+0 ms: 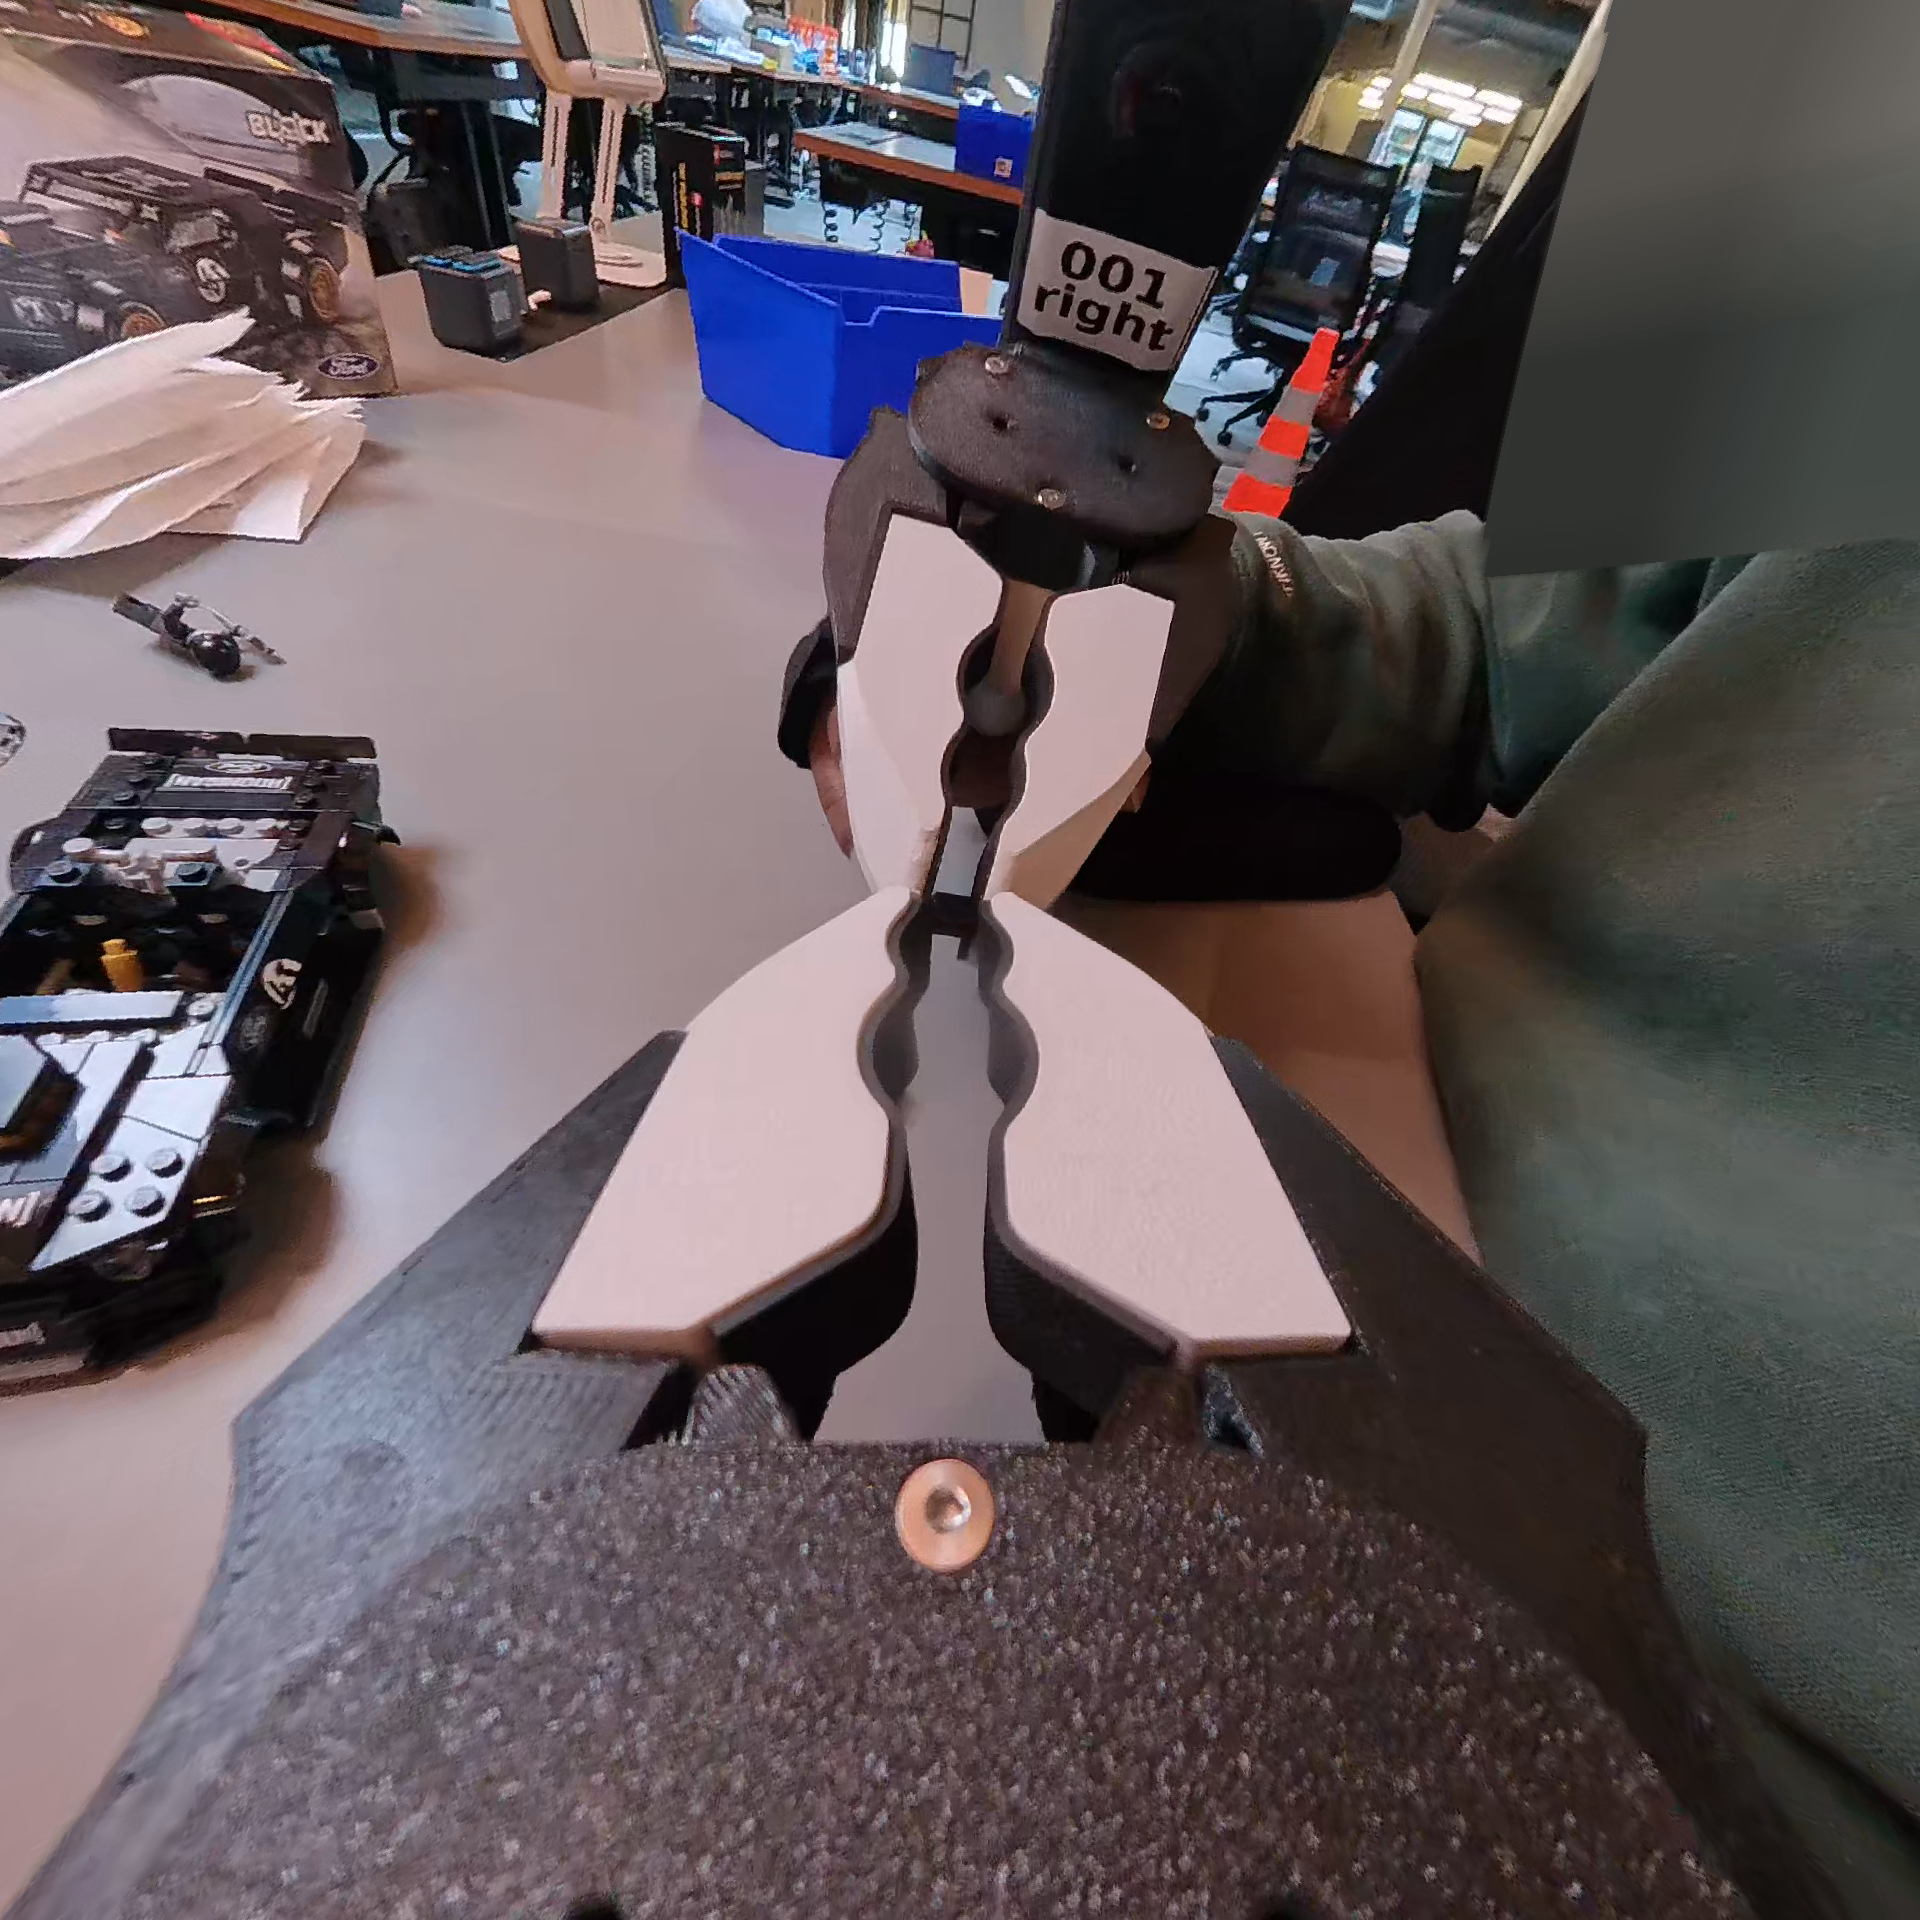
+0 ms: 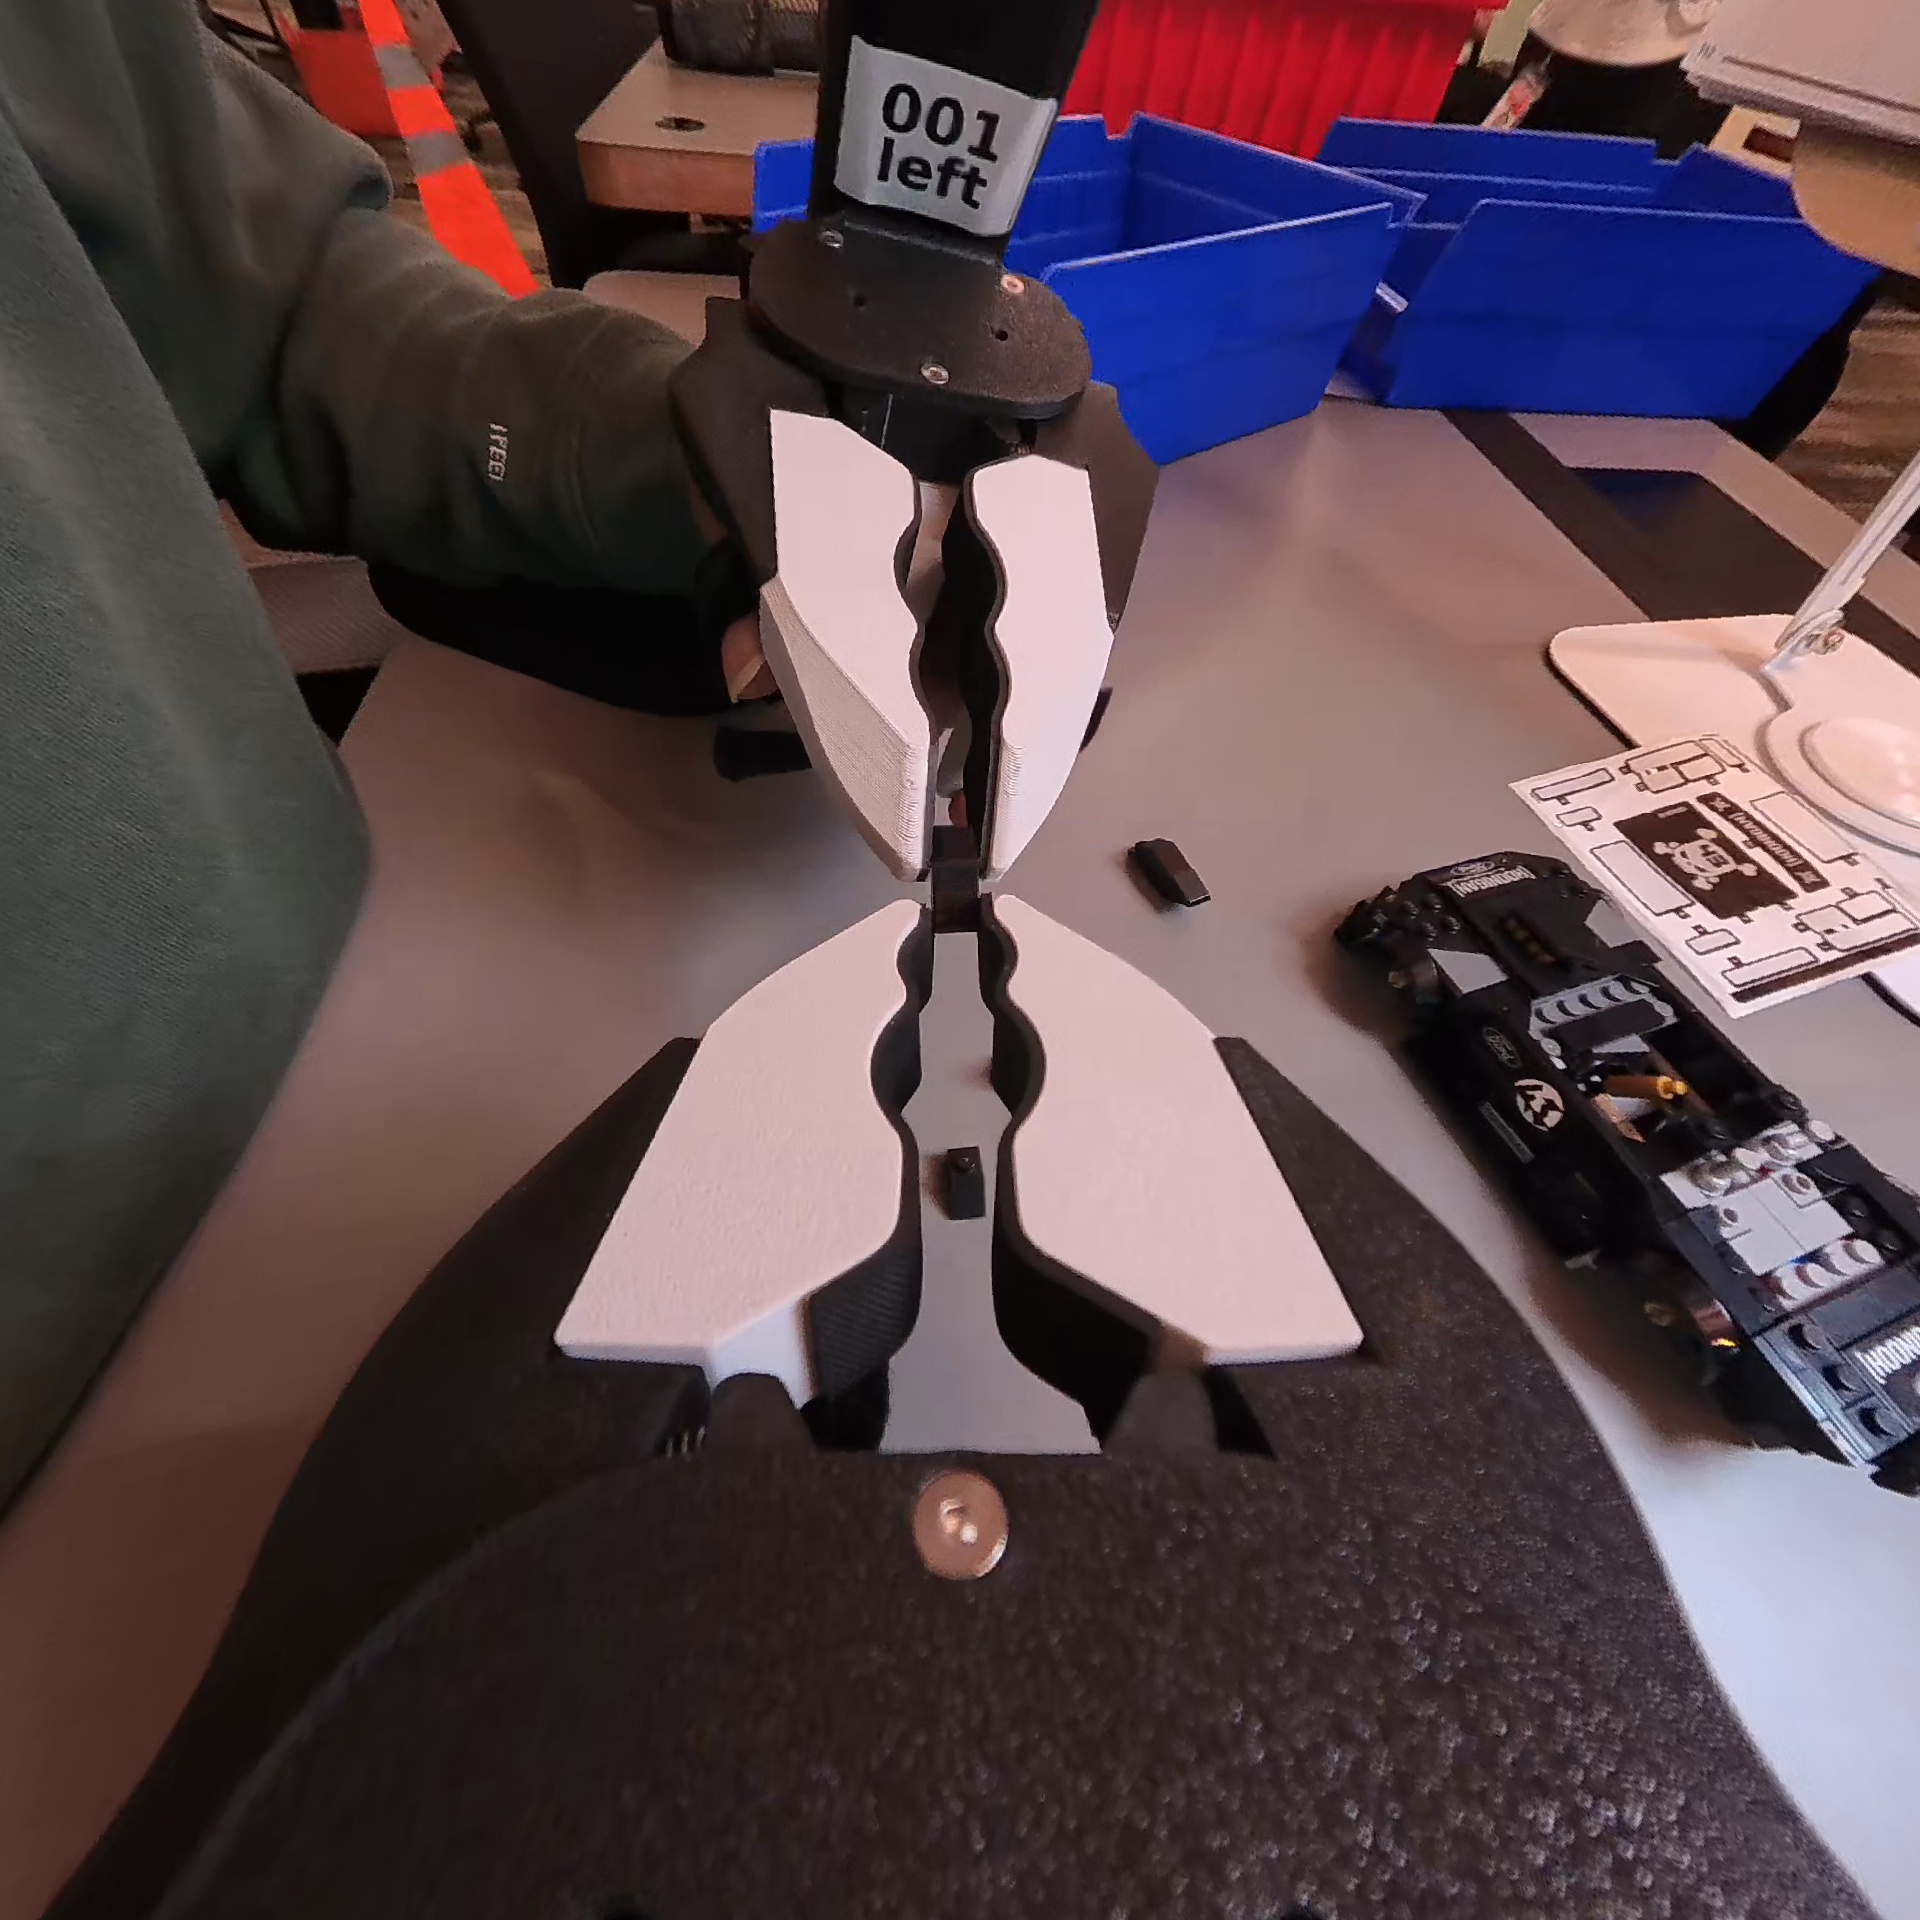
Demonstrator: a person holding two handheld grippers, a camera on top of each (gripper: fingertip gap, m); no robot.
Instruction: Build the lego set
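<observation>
Black, slim lego piece (image 1: 954, 883) – pinched between both grippers

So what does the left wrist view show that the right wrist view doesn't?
Only the left wrist view: the set's box, white paper bags and a small loose assembly. Only the right wrist view: the sticker sheet and two loose black pieces. Both: the black car model, blue bins, and both grippers pinching one small black piece.
</observation>
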